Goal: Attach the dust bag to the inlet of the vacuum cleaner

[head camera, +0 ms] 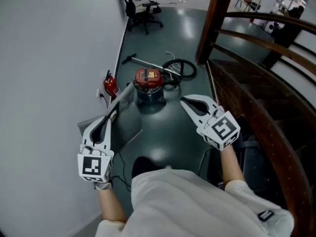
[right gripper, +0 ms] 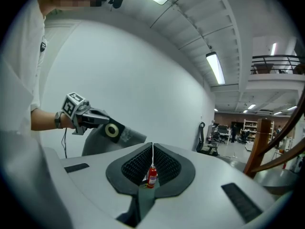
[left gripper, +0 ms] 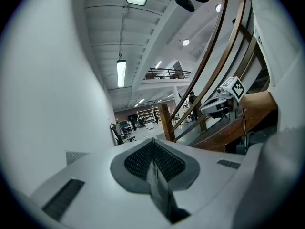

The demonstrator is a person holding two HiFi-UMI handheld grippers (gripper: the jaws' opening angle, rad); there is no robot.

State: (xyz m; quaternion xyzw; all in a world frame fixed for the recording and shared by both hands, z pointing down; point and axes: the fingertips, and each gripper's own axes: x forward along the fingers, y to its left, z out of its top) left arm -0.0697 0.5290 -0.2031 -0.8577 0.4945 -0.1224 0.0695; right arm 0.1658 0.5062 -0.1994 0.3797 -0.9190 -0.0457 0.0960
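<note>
Head view is showing the vacuum cleaner (head camera: 149, 85) standing on the floor, ahead of and well below the 2 grippers and well apart from both; I cannot make out its inlet. The left gripper (head camera: 112, 113) is pinching the dust bag (head camera: 126, 123) near its ringed collar, the grey bag spreading inward toward the right gripper (head camera: 183, 101), whose jaws are pressing together on nothing. The bag is probably needing to travel forward and down, the left hand leading.
</note>
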